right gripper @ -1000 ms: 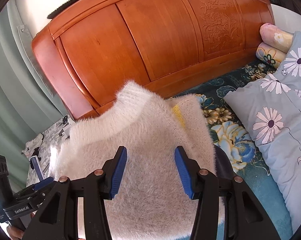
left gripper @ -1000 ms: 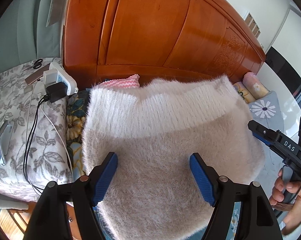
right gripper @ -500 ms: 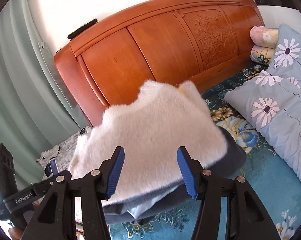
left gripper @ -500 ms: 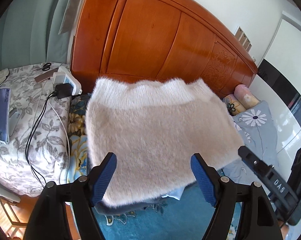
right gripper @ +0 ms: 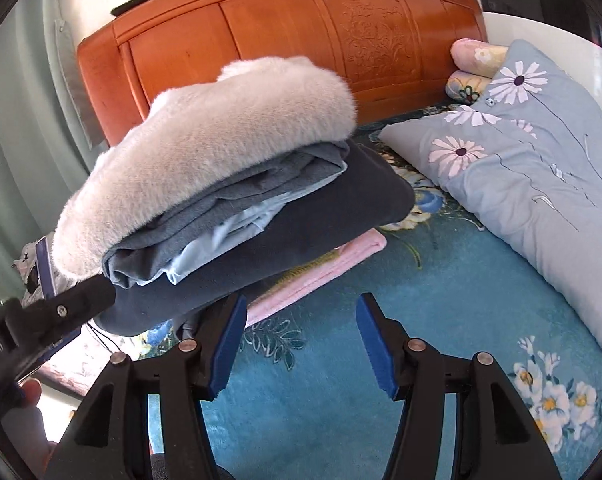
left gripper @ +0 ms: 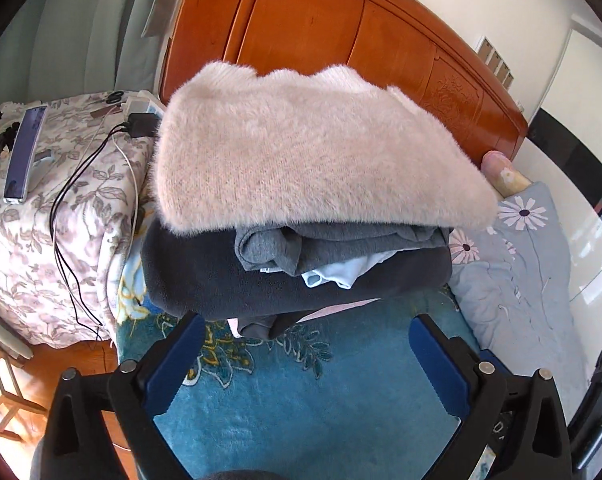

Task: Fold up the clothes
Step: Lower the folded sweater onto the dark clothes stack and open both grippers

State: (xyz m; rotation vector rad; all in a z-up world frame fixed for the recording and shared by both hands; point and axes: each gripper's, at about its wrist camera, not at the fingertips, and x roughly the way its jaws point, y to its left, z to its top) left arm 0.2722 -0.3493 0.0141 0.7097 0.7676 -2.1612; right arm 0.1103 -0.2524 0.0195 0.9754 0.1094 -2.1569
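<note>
A folded fuzzy cream sweater (left gripper: 301, 152) lies on top of a stack of folded clothes: a grey garment (left gripper: 333, 244), a pale blue one (left gripper: 341, 274), a dark grey fleece (left gripper: 229, 284) and a pink piece at the bottom (right gripper: 321, 272). The stack sits on the teal floral bedspread (left gripper: 321, 392). My left gripper (left gripper: 307, 364) is open and empty, in front of the stack. My right gripper (right gripper: 301, 344) is open and empty, below the stack's front edge. The sweater (right gripper: 221, 140) tops the stack in the right wrist view too.
An orange wooden headboard (left gripper: 341, 28) stands behind the stack. A grey daisy-print pillow (right gripper: 521, 152) lies to the right. A floral-covered bedside surface (left gripper: 41, 184) at left holds a charger with cables (left gripper: 139, 126), scissors and a remote.
Both grippers have pulled back and down from the sweater, which now lies on the stack. The layers under it and the bedspread have come into view.
</note>
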